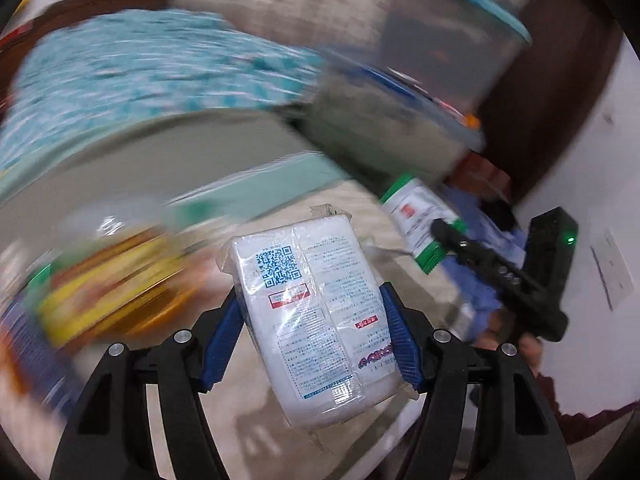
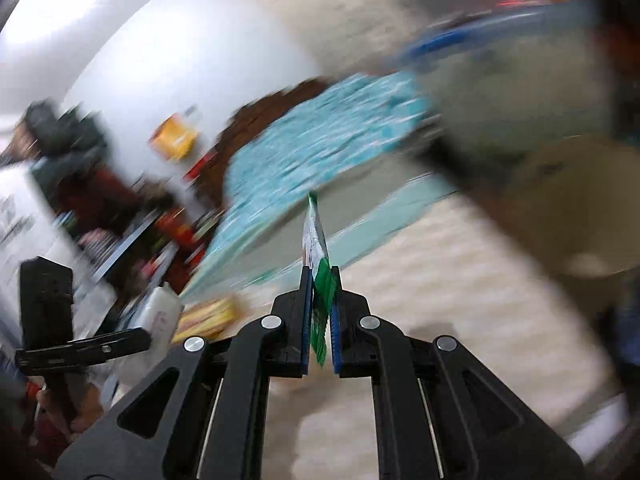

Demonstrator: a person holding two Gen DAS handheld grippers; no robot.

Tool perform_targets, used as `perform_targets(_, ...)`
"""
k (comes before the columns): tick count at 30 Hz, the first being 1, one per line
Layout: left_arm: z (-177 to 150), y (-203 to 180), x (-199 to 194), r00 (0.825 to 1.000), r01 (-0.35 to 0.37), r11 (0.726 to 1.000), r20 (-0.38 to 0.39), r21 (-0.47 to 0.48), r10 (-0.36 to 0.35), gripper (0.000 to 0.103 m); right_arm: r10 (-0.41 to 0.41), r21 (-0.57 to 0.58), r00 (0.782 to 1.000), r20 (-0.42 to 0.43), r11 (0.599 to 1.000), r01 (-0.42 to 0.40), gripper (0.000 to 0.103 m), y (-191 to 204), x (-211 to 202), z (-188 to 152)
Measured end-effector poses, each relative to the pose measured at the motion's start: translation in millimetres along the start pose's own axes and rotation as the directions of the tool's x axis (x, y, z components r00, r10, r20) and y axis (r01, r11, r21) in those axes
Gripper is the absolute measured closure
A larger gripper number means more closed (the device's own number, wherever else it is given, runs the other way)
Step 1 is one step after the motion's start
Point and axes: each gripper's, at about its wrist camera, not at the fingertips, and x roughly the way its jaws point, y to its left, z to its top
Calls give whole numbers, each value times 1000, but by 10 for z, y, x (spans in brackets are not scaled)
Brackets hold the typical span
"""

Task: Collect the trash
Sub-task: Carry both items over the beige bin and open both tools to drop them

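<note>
My left gripper (image 1: 310,320) pinches a glossy, plastic-wrapped white pack (image 1: 316,320) between its blue ribbed pads, centre of frame; my right gripper (image 2: 320,312) is clamped tight on a thin, flat green-and-white sachet (image 2: 318,264), edge-on at centre. All else is blurred; a clear tub (image 1: 452,32) sits upper right, contents unreadable.

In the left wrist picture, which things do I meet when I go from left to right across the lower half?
Blurred yellow package → white packet gripped by the left gripper → green-and-white sachet held by the right gripper.
</note>
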Motion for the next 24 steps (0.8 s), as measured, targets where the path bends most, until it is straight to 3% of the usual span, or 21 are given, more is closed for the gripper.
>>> perform_targets(3, 438, -501, 679, 994, 96, 993, -67, 70, -92, 40, -117, 72, 992, 42, 991, 114, 93, -569, -149, 264)
perform_targets(7, 900, -951, 1465, 981, 158, 983, -131, 90, -146, 39, -228, 115, 973, 34, 968, 222, 93, -1092, -112, 507)
perform_targets(12, 1174, -1317, 2258, 961, 202, 978, -205, 55, -187, 33, -241, 164, 971, -5, 957, 239, 90, -1412, 20, 588)
perform_targets(13, 1201, -1353, 2369, 957, 200, 979, -221, 45, -186, 26, -215, 185, 976, -17, 959, 214, 90, -1470, 62, 609)
perform_targets(14, 1202, -1388, 2452, 955, 194, 980, -234, 33, -181, 17, -198, 202, 980, -22, 959, 198, 82, -1534, 63, 596)
perform_targets(15, 1209, -1392, 2537, 954, 186, 982, -244, 16, -177, 16, -188, 219, 982, -19, 958, 188, 72, -1570, 69, 609)
perform_targets(16, 1242, -1412, 2615, 951, 187, 982, -253, 4, -180, 16, -200, 231, 980, 7, 954, 193, 36, -1587, 44, 618)
perform_targets(17, 1248, -1429, 2651, 947, 191, 982, -262, -5, -186, 15, -225, 230, 973, 44, 950, 209, 17, -1572, -28, 560)
perform_targets(21, 1235, -1416, 2485, 948, 204, 979, -248, -21, -202, 15, -279, 205, 953, 117, 946, 252, 25, -1484, -189, 529)
perform_targets(24, 1188, -1309, 2006, 951, 250, 968, -182, -23, -249, 15, -257, 212, 953, 159, 952, 221, 28, -1398, -293, 503)
